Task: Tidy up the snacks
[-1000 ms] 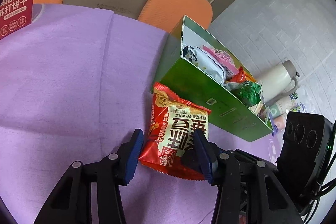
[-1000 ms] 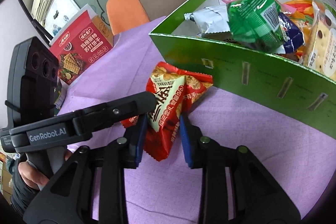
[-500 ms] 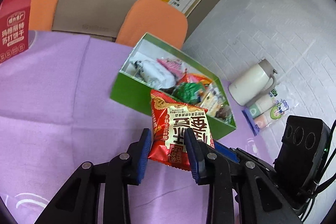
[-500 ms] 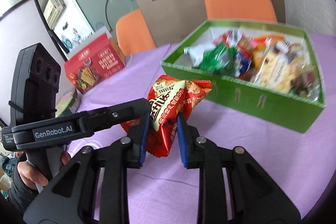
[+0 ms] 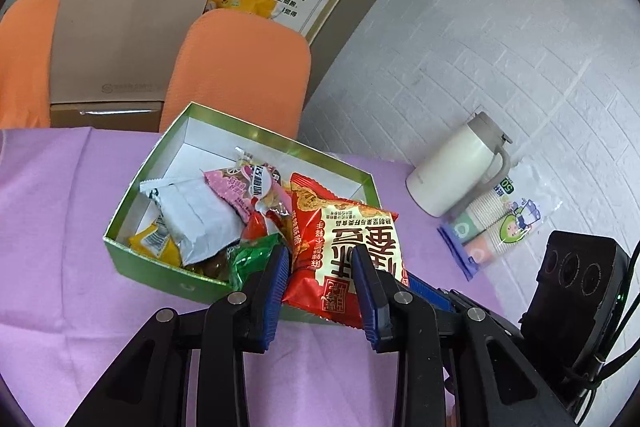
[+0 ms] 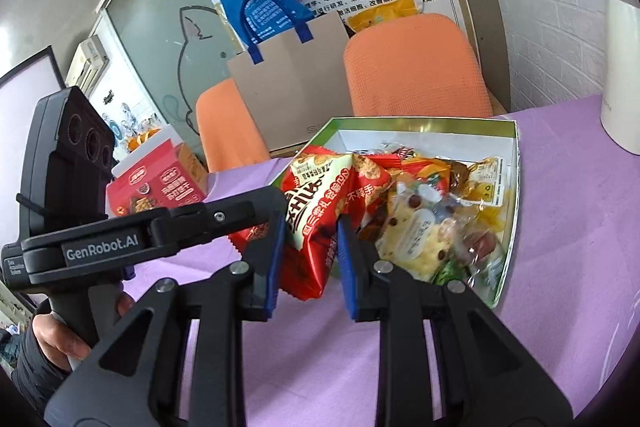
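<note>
Both claws are on the one red snack bag (image 5: 352, 251), and it hangs in the air right over the near edge of the green box (image 5: 160, 269), which sits on the purple worktop (image 5: 60, 247). The left claw (image 5: 322, 285) is narrowed onto the bag's lower corner, pads pressing either side. The right claw (image 6: 310, 257) pinches the same bag (image 6: 320, 211) from the other side, closed to about the bag's thickness. The bag stands roughly upright between them, long axis running up and away from the fingers, top edge leaning toward the box's middle. The box lies straight ahead of both claws and slightly below, already crowded with packets, with bare floor showing only at its far end. My read: the drop comes next, a short push forward past the near wall.
</note>
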`<action>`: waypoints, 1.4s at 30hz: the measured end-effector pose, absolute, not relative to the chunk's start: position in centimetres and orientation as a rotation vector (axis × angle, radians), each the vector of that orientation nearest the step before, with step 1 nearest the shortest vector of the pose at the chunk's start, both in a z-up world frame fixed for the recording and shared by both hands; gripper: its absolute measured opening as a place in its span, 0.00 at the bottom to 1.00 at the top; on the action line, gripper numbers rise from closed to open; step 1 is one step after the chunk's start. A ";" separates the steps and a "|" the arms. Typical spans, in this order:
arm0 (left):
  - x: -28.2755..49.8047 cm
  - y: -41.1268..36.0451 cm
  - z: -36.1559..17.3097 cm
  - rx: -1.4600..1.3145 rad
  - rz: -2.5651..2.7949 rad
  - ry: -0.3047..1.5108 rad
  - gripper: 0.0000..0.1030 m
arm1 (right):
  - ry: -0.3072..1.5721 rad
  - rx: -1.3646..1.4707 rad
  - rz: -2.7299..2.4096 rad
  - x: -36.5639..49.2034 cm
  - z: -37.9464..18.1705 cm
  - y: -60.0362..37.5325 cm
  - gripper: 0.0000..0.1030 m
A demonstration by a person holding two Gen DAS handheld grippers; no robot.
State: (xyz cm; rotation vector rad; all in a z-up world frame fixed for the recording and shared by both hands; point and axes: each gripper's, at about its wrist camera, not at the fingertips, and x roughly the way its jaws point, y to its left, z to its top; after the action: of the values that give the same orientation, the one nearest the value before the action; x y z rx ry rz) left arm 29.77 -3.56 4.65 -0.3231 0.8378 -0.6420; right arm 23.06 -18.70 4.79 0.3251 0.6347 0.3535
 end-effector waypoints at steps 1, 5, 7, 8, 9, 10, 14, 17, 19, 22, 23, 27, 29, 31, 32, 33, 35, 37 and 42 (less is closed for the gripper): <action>30.5 -4.0 4.3 -0.315 -0.640 0.844 0.31 | 0.641 0.327 0.348 23.6 4.5 -19.0 0.27; 33.0 -4.7 2.3 -0.321 -0.627 0.892 0.31 | 0.682 0.354 0.344 26.2 2.6 -20.0 0.27; 34.3 -5.1 1.2 -0.315 -0.604 0.913 0.31 | 0.705 0.360 0.341 27.4 1.6 -20.1 0.27; 34.7 -5.3 0.8 -0.316 -0.598 0.919 0.32 | 0.718 0.359 0.335 28.1 1.0 -20.1 0.27; 35.3 -5.3 0.4 -0.316 -0.588 0.926 0.33 | 0.727 0.357 0.331 28.7 0.5 -20.1 0.27; 35.7 -5.4 -0.1 -0.321 -0.579 0.929 0.33 | 0.735 0.357 0.329 29.2 0.2 -20.1 0.27; 36.8 -5.5 -1.1 -0.331 -0.567 0.926 0.35 | 0.738 0.335 0.314 30.5 -1.0 -19.8 0.27; 36.8 -5.5 -1.0 -0.322 -0.564 0.912 0.39 | 0.729 0.300 0.306 30.6 -0.9 -19.6 0.28; 36.5 -5.3 -0.6 -0.310 -0.560 0.901 0.51 | 0.719 0.262 0.314 30.3 -0.5 -19.4 0.30; 34.6 -4.3 1.2 -0.309 -0.516 0.845 0.88 | 0.682 0.182 0.293 29.0 0.4 -19.1 0.70; 33.7 -3.8 1.9 -0.301 -0.485 0.810 0.93 | 0.653 0.168 0.291 28.1 0.9 -19.3 0.82; 30.0 -2.5 4.3 -0.246 -0.435 0.731 1.00 | 0.608 0.123 0.258 24.7 3.0 -19.7 0.98; 27.6 -2.1 5.0 -0.223 -0.418 0.717 1.00 | 0.592 0.103 0.228 22.7 4.2 -19.8 1.00; 25.4 -1.9 5.4 -0.171 -0.381 0.706 1.00 | 0.593 0.069 0.190 20.7 5.1 -19.7 1.00; 24.0 -1.9 5.6 -0.136 -0.356 0.689 1.00 | 0.594 0.046 0.162 19.5 5.6 -19.6 1.00; 22.7 -1.8 5.7 -0.108 -0.330 0.669 1.00 | 0.589 0.024 0.139 18.3 5.9 -19.5 1.00; 19.8 -1.7 5.9 -0.078 -0.300 0.619 1.00 | 0.586 -0.004 0.111 16.1 6.2 -19.2 1.00; 17.5 -1.4 5.7 -0.093 -0.288 0.599 1.00 | 0.586 -0.016 0.093 13.8 6.1 -19.3 1.00; 13.5 -1.1 4.1 -0.111 -0.256 0.625 1.00 | 0.604 0.005 0.051 9.8 4.6 -20.0 1.00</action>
State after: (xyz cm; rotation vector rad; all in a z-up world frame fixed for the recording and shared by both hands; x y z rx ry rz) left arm 13.46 -1.14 4.05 -0.1109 0.6246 -0.2560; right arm 9.78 -20.01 4.61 0.0045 0.6040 0.0505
